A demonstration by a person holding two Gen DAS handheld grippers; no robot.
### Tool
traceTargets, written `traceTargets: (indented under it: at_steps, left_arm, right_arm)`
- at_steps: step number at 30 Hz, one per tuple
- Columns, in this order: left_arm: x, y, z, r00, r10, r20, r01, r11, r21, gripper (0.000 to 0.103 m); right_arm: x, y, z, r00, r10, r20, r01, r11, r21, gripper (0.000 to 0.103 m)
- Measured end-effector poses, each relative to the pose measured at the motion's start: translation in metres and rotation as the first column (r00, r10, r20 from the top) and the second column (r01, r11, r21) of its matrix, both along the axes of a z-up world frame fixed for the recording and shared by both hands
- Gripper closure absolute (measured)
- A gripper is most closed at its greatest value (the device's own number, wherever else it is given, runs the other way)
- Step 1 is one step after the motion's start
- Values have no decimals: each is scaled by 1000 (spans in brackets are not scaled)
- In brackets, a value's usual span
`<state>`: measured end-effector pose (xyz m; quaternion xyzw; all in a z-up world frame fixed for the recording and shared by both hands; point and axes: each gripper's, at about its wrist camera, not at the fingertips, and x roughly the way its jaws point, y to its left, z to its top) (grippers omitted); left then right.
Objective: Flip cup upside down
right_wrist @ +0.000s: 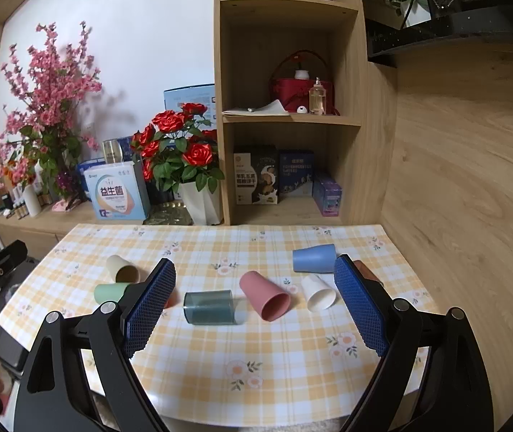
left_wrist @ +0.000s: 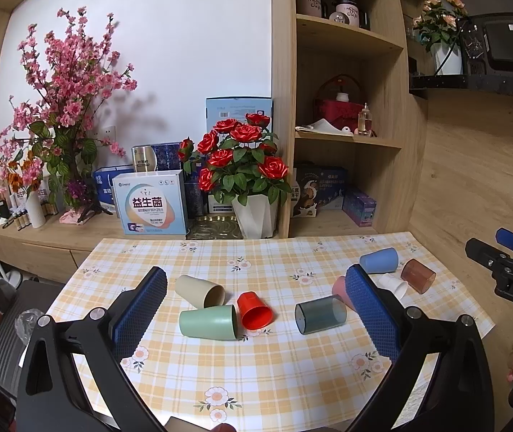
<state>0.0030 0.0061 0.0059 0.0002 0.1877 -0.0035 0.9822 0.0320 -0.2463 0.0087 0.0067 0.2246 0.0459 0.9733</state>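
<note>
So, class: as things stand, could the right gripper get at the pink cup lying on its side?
Probably yes. The right gripper is open, and the pink cup lies on the tablecloth straight ahead between its fingers. The grey translucent cup and white cup flank it, apart, leaving the way free.

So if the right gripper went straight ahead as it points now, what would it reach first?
Probably the pink cup lying on its side, roughly centred ahead of the open right gripper; the grey translucent cup sits slightly left. Depth is uncertain.

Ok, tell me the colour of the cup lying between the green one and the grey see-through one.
Red, clearest in the left wrist view.
</note>
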Motion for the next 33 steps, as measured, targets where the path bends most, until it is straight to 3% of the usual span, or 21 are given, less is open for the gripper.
traceTargets:
  at_steps: [33]
  left_arm:
    - [-3,2,-3,1000,1,0,-1,1000,-8,6]
  right_arm:
    - [-5,5,3,1000,-14,16,14,1000,-2,16]
